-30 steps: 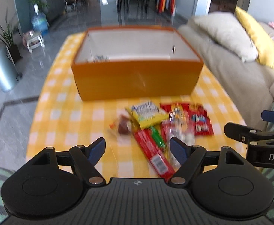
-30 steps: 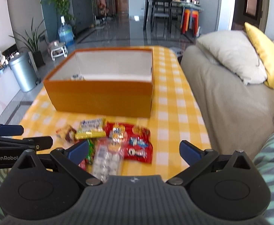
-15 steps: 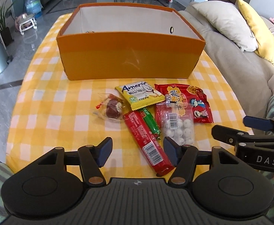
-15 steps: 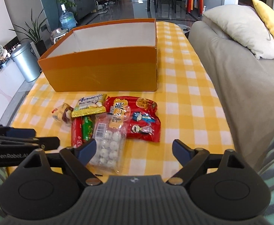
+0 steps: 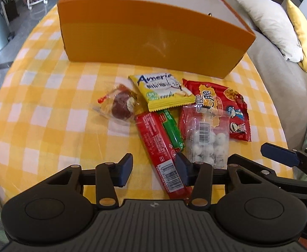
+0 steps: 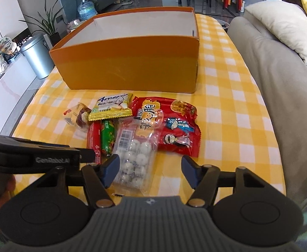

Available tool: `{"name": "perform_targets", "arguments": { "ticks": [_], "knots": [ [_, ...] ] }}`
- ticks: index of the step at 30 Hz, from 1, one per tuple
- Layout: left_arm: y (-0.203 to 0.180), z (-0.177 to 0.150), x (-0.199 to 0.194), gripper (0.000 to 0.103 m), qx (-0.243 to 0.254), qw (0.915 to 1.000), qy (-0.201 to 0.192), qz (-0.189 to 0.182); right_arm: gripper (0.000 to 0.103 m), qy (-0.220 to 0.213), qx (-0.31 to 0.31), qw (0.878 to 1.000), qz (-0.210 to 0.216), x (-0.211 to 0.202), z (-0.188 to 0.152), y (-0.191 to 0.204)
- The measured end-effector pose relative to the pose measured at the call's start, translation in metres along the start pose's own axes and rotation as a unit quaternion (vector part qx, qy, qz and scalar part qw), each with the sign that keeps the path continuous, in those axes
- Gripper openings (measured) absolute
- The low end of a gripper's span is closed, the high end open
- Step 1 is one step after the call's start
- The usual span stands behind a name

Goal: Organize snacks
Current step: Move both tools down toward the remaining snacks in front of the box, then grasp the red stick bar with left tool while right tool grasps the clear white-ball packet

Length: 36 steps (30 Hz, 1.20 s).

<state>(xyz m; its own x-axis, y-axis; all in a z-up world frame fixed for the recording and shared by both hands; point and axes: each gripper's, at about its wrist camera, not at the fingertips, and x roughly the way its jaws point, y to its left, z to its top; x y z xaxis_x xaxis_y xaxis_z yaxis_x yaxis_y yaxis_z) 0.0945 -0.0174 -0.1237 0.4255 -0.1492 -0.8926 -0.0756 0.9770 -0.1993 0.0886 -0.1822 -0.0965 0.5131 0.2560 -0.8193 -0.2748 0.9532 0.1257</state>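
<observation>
The box stood open-topped behind the snacks, its front wall barring a level path inward. Bare counter lay left of the snacks and more to their right. The sofa walled the counter's right edge.

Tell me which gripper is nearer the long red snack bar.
Left. The left gripper straddles the long red snack bar's near end, jaws open; the right gripper is over the clear candy bag beside it.
</observation>
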Motion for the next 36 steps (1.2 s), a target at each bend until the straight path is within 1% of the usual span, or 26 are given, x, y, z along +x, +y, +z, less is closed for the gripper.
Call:
{"name": "perform_targets", "arguments": {
  "ticks": [1,4,6,9,13,15,19,22,24,26,30,32,36],
  "knots": [
    [0.000,0.000,0.002,0.055,-0.003,1.0000,0.001,-0.004,0.063,0.001,0.000,1.000,0.001,0.002,0.000,0.000],
    [0.001,0.000,0.008,0.050,-0.008,0.9999,0.005,-0.014,0.062,0.009,0.003,1.000,-0.001,0.008,0.000,0.000],
    [0.000,0.000,0.012,0.042,-0.010,0.9997,0.011,-0.018,0.062,0.012,0.006,1.000,-0.001,0.010,0.000,-0.002],
    [0.001,0.000,0.014,0.036,-0.010,0.9997,0.009,-0.023,0.062,0.012,0.009,1.000,0.004,0.011,0.000,-0.002],
    [0.006,-0.001,0.010,0.031,-0.010,0.9998,0.013,-0.007,0.062,0.008,0.006,1.000,0.010,0.013,0.000,0.001],
    [0.010,-0.001,0.008,0.026,-0.010,0.9998,0.016,0.006,0.063,0.008,0.002,1.000,0.016,0.014,0.001,0.005],
    [0.018,-0.003,0.004,0.026,-0.005,0.9995,0.017,0.026,0.064,0.015,-0.007,1.000,0.023,0.022,0.003,0.015],
    [0.021,-0.005,0.006,0.027,-0.006,0.9996,0.020,0.021,0.064,0.023,-0.017,1.000,0.012,0.029,0.004,0.024],
    [0.022,-0.004,0.006,0.030,-0.003,0.9996,0.019,0.022,0.064,0.024,-0.024,0.999,0.001,0.033,0.004,0.028],
    [0.021,-0.004,0.007,0.031,0.001,0.9996,0.016,0.023,0.064,0.026,-0.027,0.999,-0.007,0.037,0.003,0.029],
    [0.020,-0.005,0.007,0.032,0.014,0.9995,0.013,0.025,0.064,0.036,-0.012,0.999,-0.009,0.046,0.003,0.026],
    [0.022,-0.006,0.006,0.032,0.012,0.9996,0.013,0.023,0.066,0.040,-0.004,0.999,-0.007,0.049,0.003,0.024],
    [0.023,-0.005,0.005,0.032,0.010,0.9997,0.012,0.019,0.067,0.039,-0.007,0.999,-0.011,0.054,0.003,0.027]
  ]
}}
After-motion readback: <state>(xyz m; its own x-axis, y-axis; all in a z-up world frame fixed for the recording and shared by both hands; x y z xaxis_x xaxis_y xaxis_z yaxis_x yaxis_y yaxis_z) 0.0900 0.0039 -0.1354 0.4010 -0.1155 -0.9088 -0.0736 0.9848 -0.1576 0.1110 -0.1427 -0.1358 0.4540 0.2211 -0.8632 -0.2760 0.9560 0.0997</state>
